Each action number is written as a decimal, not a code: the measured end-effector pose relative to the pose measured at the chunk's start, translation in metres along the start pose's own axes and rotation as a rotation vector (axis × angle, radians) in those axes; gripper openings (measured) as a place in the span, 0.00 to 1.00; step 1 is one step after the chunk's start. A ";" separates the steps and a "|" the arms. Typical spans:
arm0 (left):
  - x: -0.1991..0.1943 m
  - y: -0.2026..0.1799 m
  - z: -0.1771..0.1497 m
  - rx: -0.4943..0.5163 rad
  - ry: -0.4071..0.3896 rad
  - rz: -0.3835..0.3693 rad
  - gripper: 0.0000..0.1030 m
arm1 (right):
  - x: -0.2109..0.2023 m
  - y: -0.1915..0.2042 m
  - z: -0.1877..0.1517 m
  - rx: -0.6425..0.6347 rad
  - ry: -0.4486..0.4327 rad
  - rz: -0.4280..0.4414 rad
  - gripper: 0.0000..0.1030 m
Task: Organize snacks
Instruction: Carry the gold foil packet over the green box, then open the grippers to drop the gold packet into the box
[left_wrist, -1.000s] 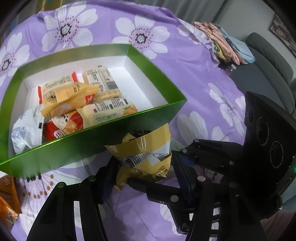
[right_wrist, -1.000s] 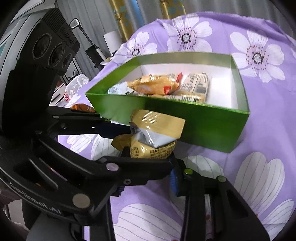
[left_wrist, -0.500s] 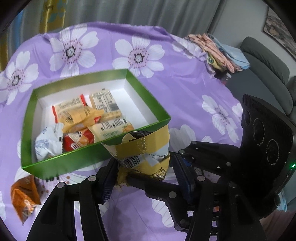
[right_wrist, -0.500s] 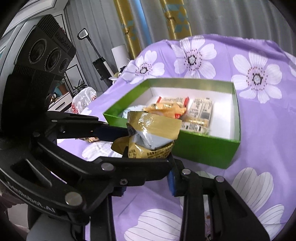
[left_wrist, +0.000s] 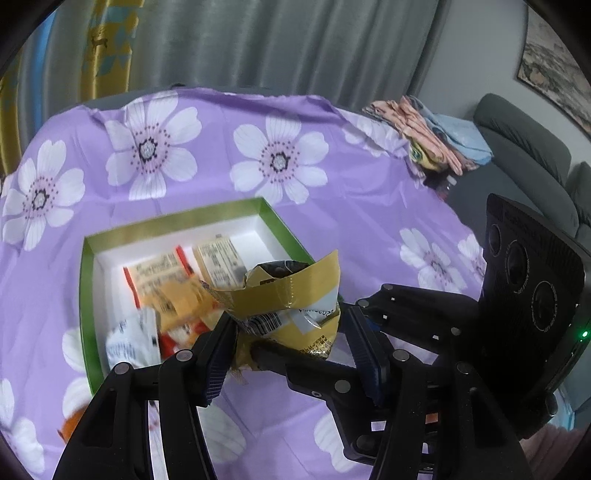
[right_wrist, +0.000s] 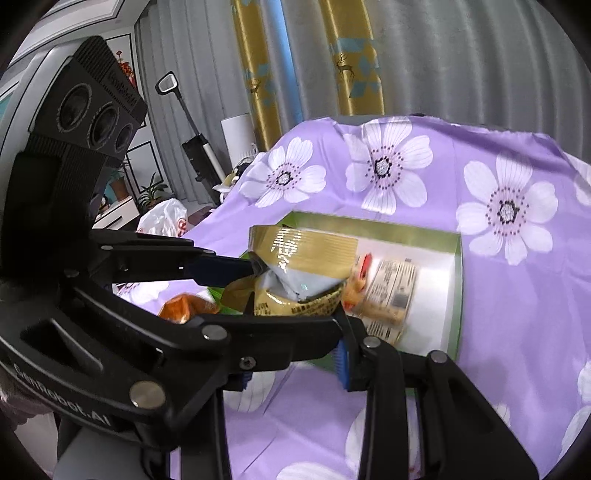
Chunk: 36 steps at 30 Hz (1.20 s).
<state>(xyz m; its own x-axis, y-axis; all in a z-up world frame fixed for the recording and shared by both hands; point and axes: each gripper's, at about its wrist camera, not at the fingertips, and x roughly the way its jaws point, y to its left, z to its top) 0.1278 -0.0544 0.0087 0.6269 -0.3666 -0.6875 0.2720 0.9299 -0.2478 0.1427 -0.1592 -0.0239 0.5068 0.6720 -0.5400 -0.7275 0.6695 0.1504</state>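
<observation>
A crumpled gold snack packet (left_wrist: 288, 299) hangs in the air above the near side of the green box (left_wrist: 85, 295). My left gripper (left_wrist: 291, 345) is shut on its sides. A finger (left_wrist: 295, 363) of the right gripper reaches in under it from the right. In the right wrist view the packet (right_wrist: 303, 258) sits just beyond my right gripper (right_wrist: 291, 365), which is shut on its lower end. The left gripper's fingers (right_wrist: 221, 266) clamp it from the left. The white-lined box (right_wrist: 457, 295) holds several wrapped snacks (right_wrist: 395, 295).
An orange snack packet (right_wrist: 181, 306) lies on the purple flowered cloth (left_wrist: 369, 206) left of the box. Folded clothes (left_wrist: 436, 136) sit at the cloth's far right edge, by a grey sofa (left_wrist: 524, 147). A white plastic bag (right_wrist: 166, 218) lies past the left edge.
Both grippers have risen together with the gold packet held between them. The box has dropped lower and looks smaller, and the packet now overlaps its inside.
</observation>
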 end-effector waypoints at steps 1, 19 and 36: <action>0.003 0.004 0.004 -0.005 -0.001 -0.004 0.57 | 0.002 -0.002 0.002 -0.001 0.001 -0.003 0.34; 0.070 0.066 0.018 -0.146 0.089 0.013 0.57 | 0.086 -0.029 0.011 0.018 0.175 -0.070 0.36; -0.007 0.070 0.006 -0.168 -0.024 0.180 0.88 | 0.006 0.000 0.018 -0.044 0.067 -0.166 0.72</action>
<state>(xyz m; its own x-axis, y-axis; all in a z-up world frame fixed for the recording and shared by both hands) 0.1474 0.0132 0.0004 0.6719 -0.1934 -0.7150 0.0307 0.9718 -0.2340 0.1538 -0.1497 -0.0126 0.5911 0.5298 -0.6082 -0.6564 0.7541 0.0190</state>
